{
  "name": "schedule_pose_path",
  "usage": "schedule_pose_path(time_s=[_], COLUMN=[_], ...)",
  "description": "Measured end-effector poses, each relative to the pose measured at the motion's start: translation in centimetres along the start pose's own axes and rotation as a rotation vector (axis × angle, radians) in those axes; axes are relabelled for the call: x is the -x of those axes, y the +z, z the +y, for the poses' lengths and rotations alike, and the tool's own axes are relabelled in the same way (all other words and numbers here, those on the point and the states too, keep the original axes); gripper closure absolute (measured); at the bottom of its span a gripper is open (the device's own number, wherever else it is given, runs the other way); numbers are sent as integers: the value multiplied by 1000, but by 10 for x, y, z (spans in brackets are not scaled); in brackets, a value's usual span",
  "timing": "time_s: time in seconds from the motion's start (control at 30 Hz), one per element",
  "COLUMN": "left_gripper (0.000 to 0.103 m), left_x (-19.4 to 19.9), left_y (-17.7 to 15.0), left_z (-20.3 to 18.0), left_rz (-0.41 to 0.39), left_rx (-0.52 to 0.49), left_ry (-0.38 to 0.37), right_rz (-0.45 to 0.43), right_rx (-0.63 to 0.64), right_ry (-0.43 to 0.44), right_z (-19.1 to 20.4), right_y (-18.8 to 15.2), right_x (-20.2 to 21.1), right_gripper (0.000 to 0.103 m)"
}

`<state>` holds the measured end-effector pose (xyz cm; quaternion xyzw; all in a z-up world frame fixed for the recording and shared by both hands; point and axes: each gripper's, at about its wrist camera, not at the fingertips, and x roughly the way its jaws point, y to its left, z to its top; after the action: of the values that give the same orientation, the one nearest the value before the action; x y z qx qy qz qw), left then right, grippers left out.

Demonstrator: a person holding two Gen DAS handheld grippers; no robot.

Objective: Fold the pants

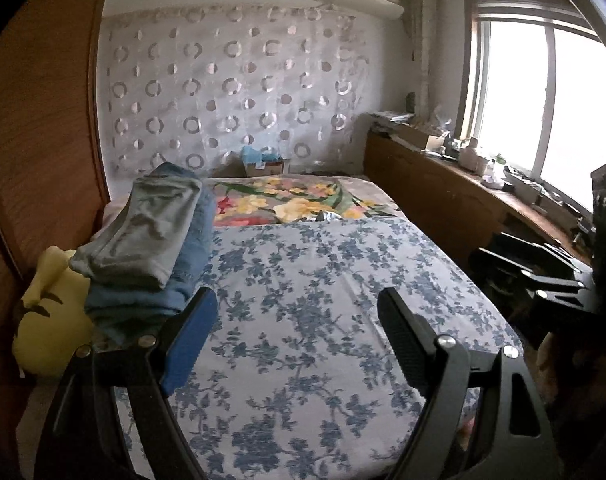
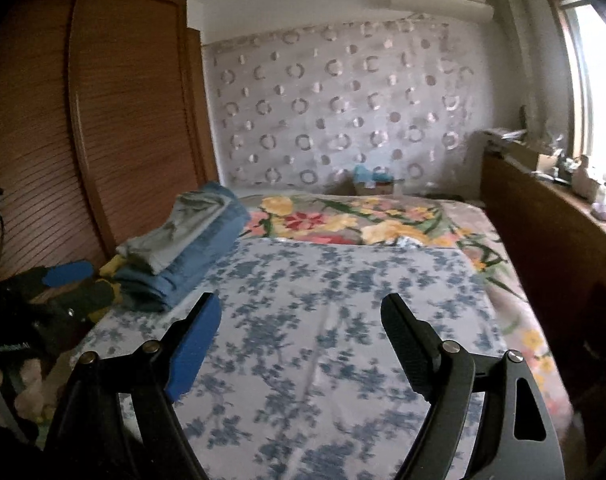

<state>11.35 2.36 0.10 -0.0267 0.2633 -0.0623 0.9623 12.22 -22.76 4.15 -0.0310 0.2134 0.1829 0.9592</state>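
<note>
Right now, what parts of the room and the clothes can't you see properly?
- Pile: folded shut, so how many pants is hidden, both views.
- Yellow thing: half behind the pile in the left wrist view; can't name it.
- Shelf clutter: too small, washed out by the window.
- Right wrist view: blurred, sheet pattern smeared.
- Bed's near edge: cut off behind each open hand-held gripper.

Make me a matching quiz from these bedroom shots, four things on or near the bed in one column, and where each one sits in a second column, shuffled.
Things:
1. grey folded pants
2. blue folded pants
3. yellow pillow
4. cardboard box

Places:
A. by the patterned wall, past the far end of the bed
B. top of the stack
C. beside the stack, at the bed's left edge
D. under the grey pair

Pairs: 1-B, 2-D, 3-C, 4-A
</note>
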Motion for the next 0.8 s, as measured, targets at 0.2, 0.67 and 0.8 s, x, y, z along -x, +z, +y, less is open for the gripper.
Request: schedule_pose_path(time_s=[0.2,0.67,0.8], left_gripper=[20,20,20], left_x=[12,69,75], left_y=[10,38,39], left_z=[-17,-27,-23], left_rz=[-24,-140,-153], left_rx=[-10,-12,-8], left_ry=[-6,39,53], right_rz=[-39,-139,-160], right_rx=[-28,-18,-15], right_ry=[-41,-109,-131], right_z=[1,36,35], right_y=[2,8,-2], right_x=[14,37,42], right_gripper=[19,19,19])
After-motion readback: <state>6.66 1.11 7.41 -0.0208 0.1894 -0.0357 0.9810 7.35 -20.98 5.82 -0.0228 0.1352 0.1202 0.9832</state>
